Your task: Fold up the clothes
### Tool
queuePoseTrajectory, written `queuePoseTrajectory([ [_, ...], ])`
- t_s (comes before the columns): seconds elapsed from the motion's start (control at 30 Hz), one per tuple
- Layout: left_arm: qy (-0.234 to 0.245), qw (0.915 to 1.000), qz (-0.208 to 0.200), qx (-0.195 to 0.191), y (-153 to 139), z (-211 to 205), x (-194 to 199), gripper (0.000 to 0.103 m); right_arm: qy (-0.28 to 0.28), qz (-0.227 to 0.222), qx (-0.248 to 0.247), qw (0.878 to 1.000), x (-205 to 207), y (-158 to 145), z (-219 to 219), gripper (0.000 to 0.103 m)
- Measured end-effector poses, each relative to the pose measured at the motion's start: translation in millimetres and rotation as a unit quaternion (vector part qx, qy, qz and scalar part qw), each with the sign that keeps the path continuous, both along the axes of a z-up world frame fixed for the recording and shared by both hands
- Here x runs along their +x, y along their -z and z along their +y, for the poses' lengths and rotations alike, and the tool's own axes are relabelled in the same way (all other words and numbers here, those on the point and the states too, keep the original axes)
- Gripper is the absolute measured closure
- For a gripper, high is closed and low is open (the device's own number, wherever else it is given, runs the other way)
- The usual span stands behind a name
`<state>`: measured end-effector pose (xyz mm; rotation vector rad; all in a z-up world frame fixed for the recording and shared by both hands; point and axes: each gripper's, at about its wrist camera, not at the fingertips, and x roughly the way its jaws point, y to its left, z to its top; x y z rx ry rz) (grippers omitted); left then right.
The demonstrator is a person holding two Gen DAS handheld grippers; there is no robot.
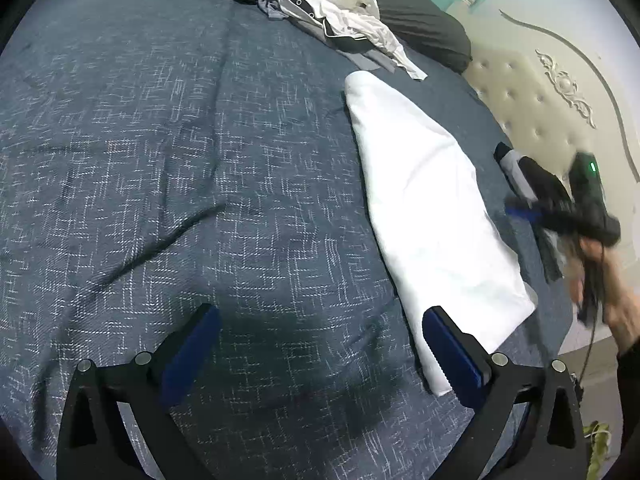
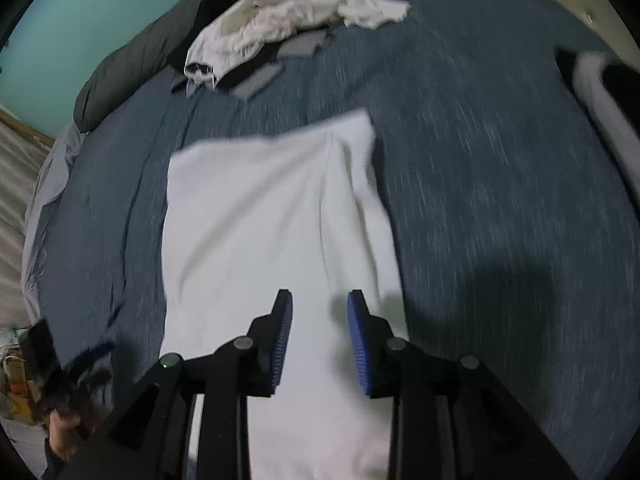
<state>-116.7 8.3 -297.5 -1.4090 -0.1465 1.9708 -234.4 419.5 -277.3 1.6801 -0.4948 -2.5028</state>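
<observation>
A folded white garment (image 1: 428, 216) lies flat on a bed covered by a dark blue woven bedspread (image 1: 180, 168), a long panel running away from both cameras. The left gripper (image 1: 320, 354) hangs above the bedspread with its blue-padded jaws spread wide and nothing between them; its right finger stands just over the garment's near corner, though whether it touches the cloth cannot be told. The right gripper (image 2: 320, 344) hovers over the near end of the same garment (image 2: 272, 216), its jaws partly apart and empty, casting a shadow on the white cloth. From the left wrist camera, that gripper shows as a blurred black shape at the bed's right edge, held in a person's hand (image 1: 608, 280). Farther up the bed, an unfolded heap of clothes (image 1: 344, 20), white on top of grey and black pieces, rests against a dark pillow (image 1: 424, 28). A cream tufted headboard (image 1: 528, 108) lines the far side.
</observation>
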Motion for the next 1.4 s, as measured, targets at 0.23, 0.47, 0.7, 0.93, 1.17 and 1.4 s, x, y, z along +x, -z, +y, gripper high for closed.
queuePoseTrajectory([
  [0.23, -0.006, 1.0000, 0.002, 0.000, -3, 4, -6, 0.000, -0.032, 0.010, 0.014, 0.999, -72, -3, -7, 0.075],
  [0.47, -0.026, 0.9995, 0.015, -0.006, -1, 5, -5, 0.000, -0.082, -0.007, 0.032, 0.996, -111, 28, -38, 0.075],
  [0.7, -0.036, 0.9992, 0.016, 0.005, -6, 9, -5, 0.000, -0.112, 0.005, 0.075, 0.991, -76, 31, -41, 0.075],
  [0.93, -0.037, 0.9988, 0.023, 0.022, -18, 16, 4, 0.000, -0.132, 0.009, 0.094, 0.987, -61, 24, -43, 0.075],
  [1.17, -0.023, 0.9994, 0.025, 0.011, -13, 22, 9, 0.000, -0.080, 0.010, 0.104, 0.991, -106, 32, -27, 0.075],
  [1.4, -0.029, 0.9994, 0.017, 0.005, -6, 20, 0, 0.000, -0.028, 0.010, 0.074, 0.997, -145, 33, -4, 0.075],
])
